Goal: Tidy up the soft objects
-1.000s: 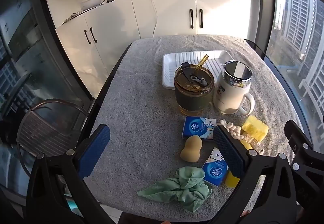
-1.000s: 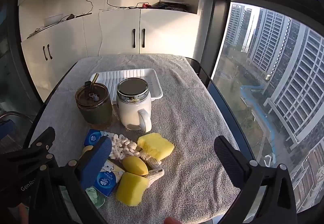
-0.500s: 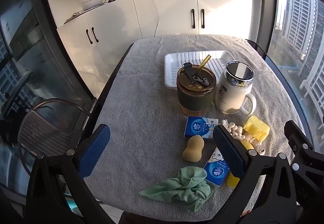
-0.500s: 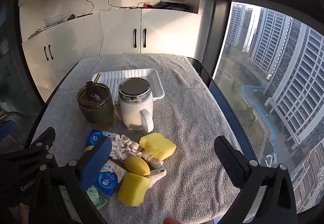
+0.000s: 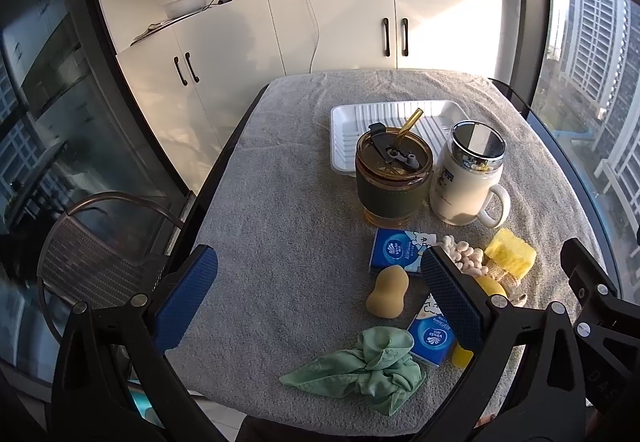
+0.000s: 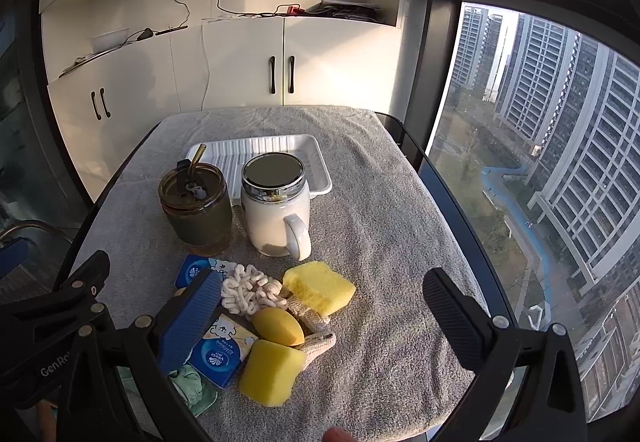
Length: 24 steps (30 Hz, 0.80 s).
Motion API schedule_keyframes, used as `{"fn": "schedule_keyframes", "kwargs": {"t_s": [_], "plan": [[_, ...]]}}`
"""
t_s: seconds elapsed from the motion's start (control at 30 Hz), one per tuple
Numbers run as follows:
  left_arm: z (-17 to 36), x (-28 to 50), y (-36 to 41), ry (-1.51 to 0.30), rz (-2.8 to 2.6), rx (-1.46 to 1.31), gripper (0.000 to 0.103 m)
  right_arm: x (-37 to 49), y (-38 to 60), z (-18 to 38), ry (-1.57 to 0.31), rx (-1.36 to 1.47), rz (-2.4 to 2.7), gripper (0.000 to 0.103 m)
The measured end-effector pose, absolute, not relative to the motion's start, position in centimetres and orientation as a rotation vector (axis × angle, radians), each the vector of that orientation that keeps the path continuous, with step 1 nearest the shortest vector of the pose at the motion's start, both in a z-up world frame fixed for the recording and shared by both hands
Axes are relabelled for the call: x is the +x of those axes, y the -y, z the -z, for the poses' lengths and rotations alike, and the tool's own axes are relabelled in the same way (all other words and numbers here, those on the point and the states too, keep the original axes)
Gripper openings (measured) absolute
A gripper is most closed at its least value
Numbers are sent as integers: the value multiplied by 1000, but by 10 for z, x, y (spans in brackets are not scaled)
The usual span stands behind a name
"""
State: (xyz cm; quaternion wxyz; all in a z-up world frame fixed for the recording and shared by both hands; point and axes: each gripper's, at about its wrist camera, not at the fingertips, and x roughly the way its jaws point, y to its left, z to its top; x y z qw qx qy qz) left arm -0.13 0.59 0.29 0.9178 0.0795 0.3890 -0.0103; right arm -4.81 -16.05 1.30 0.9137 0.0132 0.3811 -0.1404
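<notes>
Both grippers have eased slightly forward and down since a second ago, so the clutter sits a touch larger in each view; nothing on the grey towel-covered table (image 5: 280,226) has shifted. The left gripper (image 5: 318,292) and right gripper (image 6: 322,306) both hang with jaws wide apart, holding nothing.

Every soft item lies on the near side of the white ribbed plastic tray (image 5: 348,122), which is empty: crumpled green cloth (image 5: 360,366), tan gourd-shaped sponge (image 5: 387,292), two blue tissue packs (image 5: 394,252), cream knotted rope bundle (image 6: 250,292), yellow block sponges (image 6: 320,286).

The amber glass tumbler with straw (image 5: 394,182) and white lidded mug (image 5: 466,178) stand between pile and tray; a low carry could likely clip them.

Only the right view shows the yellow egg-shaped sponge (image 6: 278,326) whole; only the left shows the cloth spread out.
</notes>
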Motion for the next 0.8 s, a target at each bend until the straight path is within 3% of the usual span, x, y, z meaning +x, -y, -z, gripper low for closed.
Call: {"fn": "schedule_keyframes", "kwargs": {"t_s": [0.8], "plan": [[-5,-4,-12,-797,3,169,103,-48,155,-17,-780,35,271,103]]}}
